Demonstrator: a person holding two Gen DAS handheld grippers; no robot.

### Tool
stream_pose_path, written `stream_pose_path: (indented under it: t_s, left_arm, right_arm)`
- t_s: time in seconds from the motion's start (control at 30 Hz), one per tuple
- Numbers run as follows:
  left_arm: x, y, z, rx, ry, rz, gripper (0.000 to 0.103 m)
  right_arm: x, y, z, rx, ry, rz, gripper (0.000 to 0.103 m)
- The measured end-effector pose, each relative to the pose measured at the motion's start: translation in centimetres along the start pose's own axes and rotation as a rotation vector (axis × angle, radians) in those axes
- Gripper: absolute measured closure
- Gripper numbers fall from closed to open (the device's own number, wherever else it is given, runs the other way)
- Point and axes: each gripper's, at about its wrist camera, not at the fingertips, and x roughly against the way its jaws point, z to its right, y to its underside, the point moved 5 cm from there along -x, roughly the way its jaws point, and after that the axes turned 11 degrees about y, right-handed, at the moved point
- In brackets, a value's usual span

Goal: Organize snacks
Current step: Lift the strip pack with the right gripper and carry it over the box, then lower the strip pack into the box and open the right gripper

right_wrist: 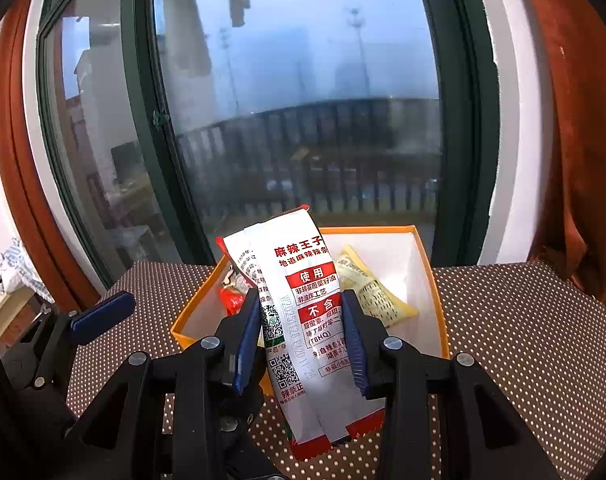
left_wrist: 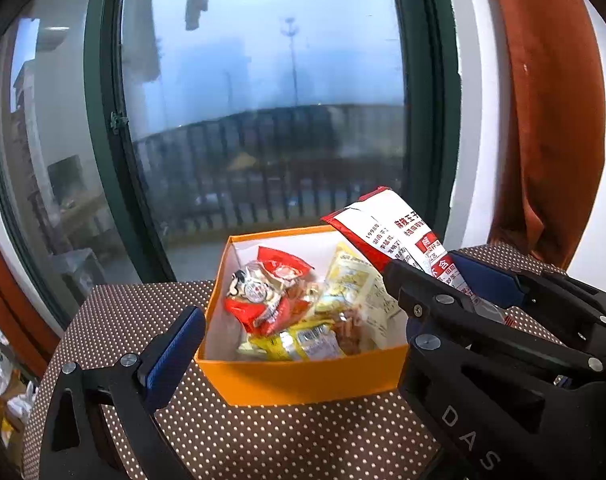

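While the left gripper (left_wrist: 299, 336) is waiting at the left with its jaws standing wide apart and nothing between them, it is hanging low over the dotted tablecloth (left_wrist: 231, 436), just in front of the orange box (left_wrist: 303, 382). That box is already holding several snack packets (left_wrist: 271, 300), red and yellow, lying loosely together. To the right, the right gripper (right_wrist: 303, 336) is clamping the white-and-red snack pouch (right_wrist: 303, 288) about its middle, the pouch standing nearly upright with its top over the near edge of the box. To do this well, I judge, the pouch is best carried over the open space at the right of the box and lowered flat before the jaws part. Both grippers are pointing forward and somewhat down toward the window (right_wrist: 295, 100).
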Motion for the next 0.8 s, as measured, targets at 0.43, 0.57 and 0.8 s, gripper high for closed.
stream_pose_path:
  t_s: [0.43, 0.57, 0.8]
  left_arm:
    - [-4.9, -0.2, -5.0, 0.059, -0.020, -0.050, 0.002]
    - [-6.2, 0.8, -6.7, 0.070, -0.030, -0.077, 0.002]
    - [-8.7, 2.7, -9.5, 0.109, -0.037, -0.129, 0.002]
  right_arm:
    - [-6.4, -1.0, -2.5, -0.011, -0.019, -0.055, 0.061]
    - [-8.3, -0.4, -4.1, -0.009, -0.036, -0.082, 0.061]
    - [-11.9, 0.9, -6.6, 0.013, -0.046, -0.143, 0.061]
